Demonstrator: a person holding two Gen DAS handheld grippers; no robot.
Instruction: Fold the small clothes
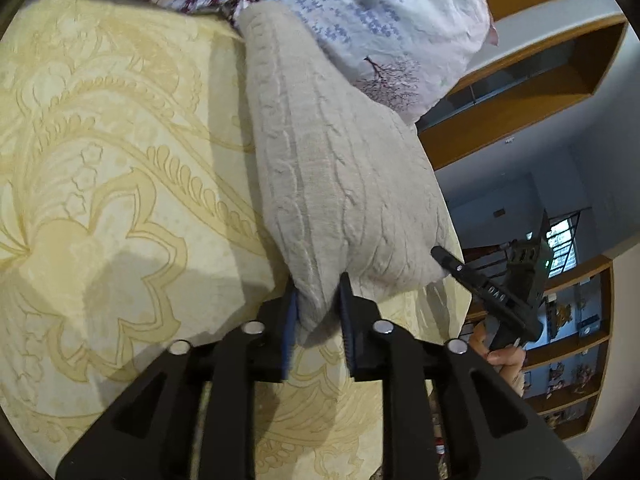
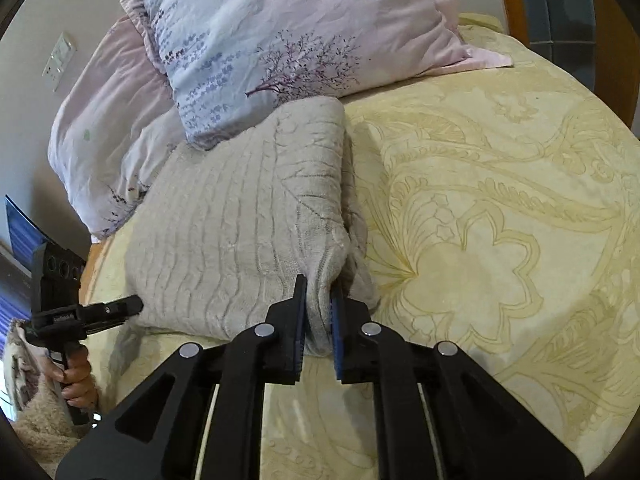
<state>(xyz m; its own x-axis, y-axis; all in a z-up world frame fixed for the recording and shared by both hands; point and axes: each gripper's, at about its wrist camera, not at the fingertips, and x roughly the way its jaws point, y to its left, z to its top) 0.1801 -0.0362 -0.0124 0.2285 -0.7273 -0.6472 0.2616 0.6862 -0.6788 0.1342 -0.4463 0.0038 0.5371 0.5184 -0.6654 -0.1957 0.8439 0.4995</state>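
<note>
The beige knit garment (image 2: 240, 216) lies folded on the yellow bed cover (image 2: 500, 240), its far end against the floral pillow (image 2: 288, 40), likely for a further fold. Left gripper (image 1: 318, 308) and right gripper (image 2: 319, 308) each have jaws clamped on a near corner of it.

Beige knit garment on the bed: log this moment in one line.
left gripper: shut on beige cable-knit garment corner | right gripper: shut on other corner | garment on yellow patterned bedspread, against floral pillow
</note>
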